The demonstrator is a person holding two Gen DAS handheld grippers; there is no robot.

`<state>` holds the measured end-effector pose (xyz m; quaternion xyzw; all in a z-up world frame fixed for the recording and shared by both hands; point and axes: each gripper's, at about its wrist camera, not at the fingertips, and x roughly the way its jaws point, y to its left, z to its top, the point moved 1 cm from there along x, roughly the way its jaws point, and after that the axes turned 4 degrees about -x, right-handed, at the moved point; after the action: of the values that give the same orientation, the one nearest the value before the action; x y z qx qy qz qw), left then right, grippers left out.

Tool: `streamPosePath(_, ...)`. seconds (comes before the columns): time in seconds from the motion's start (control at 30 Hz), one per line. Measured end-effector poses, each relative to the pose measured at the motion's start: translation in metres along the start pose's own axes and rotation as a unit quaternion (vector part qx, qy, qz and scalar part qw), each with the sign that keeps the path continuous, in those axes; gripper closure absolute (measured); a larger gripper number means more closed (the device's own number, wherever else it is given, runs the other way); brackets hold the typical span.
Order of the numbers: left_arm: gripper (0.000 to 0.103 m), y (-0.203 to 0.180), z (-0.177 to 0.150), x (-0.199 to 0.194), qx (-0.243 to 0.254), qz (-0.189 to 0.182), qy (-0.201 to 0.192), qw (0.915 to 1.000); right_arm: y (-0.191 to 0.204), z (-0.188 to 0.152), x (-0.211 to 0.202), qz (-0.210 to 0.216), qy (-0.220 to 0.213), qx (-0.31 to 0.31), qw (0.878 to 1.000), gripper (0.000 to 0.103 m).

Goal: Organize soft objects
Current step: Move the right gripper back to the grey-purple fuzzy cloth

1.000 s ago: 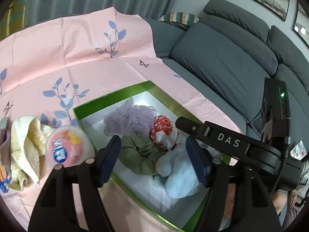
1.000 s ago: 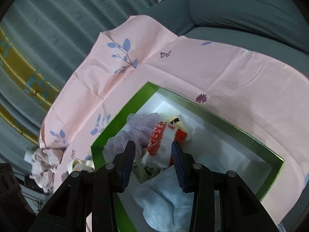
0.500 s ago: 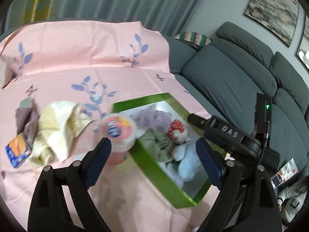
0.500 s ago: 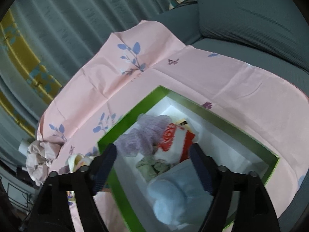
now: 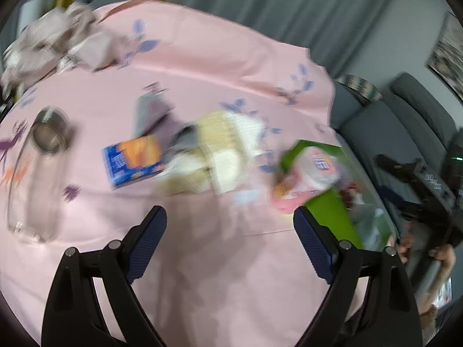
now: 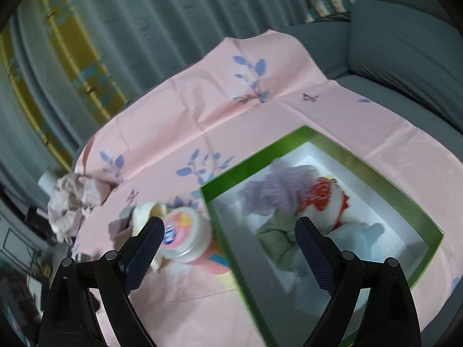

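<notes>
Left tongs (image 5: 230, 232) wide open, nothing between the pads, over bare pink cloth (image 5: 202, 260). Left view is motion-blurred. Open room: the whole strip from 6 to 9 o'clock in front of the left tongs is empty cloth.

Clutter ahead at 12 o'clock: yellow towel (image 5: 222, 150), blue-orange carton (image 5: 134, 160) at 11, grey-mauve cloth (image 5: 153, 112) just behind it. Clear glass jar (image 5: 34, 182) lies on its side at 9 o'clock. Crumpled beige cloth (image 5: 58, 40) sits at the far cloth edge, 10 o'clock.

Right tongs (image 6: 227, 247) jaws opening, already wide, gripping nothing; they straddle the near-left wall of the green box (image 6: 225, 248).

Box sits at 2 o'clock in the left view, edge touching or just beside the pink-lidded tub (image 6: 183, 235); can't tell which. Inside the box: lilac mesh puff (image 6: 275, 190), red-white soft toy (image 6: 328, 199), green cloth (image 6: 277, 237), pale blue plush (image 6: 358, 237). White floor is free along the far wall, 1 o'clock.

Grey sofa (image 6: 405, 43) borders the cloth at 1–3 o'clock.

Writing: tub lid label blurred, unreadable. Carton print unreadable.
</notes>
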<state>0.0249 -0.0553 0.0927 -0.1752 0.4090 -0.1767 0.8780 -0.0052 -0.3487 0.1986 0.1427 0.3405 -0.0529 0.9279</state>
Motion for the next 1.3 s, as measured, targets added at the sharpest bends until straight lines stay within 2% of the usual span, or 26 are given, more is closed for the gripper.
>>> streamPosePath(0.17, 0.014, 0.039, -0.008, 0.013, -0.037, 0.061, 0.014, 0.9973, 0.025, -0.006, 0.002, 0.022, 0.002, -0.029, 0.999, 0.011)
streamPosePath(0.3, 0.014, 0.052, -0.008, 0.013, -0.059, 0.051, 0.017, 0.9968, 0.042, -0.013, 0.008, 0.025, 0.013, -0.044, 0.999, 0.011)
streamPosePath(0.47, 0.014, 0.059, -0.007, 0.009, -0.067, 0.073, 0.008, 0.9950, 0.060, -0.022, 0.016, 0.009, 0.022, -0.064, 0.998, 0.011)
streamPosePath(0.77, 0.014, 0.069, -0.004, 0.004, -0.089, 0.071, 0.004, 0.9935, 0.085, -0.037, 0.027, 0.027, 0.054, -0.099, 0.993, 0.011)
streamPosePath(0.97, 0.014, 0.076, 0.001, -0.001, -0.093, 0.085, -0.005, 0.9921, 0.093, -0.043, 0.032, 0.014, 0.061, -0.113, 0.992, 0.011)
streamPosePath(1.3, 0.014, 0.099, 0.010, -0.011, -0.104, 0.115, -0.009, 0.9879, 0.112, -0.045, 0.024, 0.058, 0.047, -0.106, 0.991, 0.011)
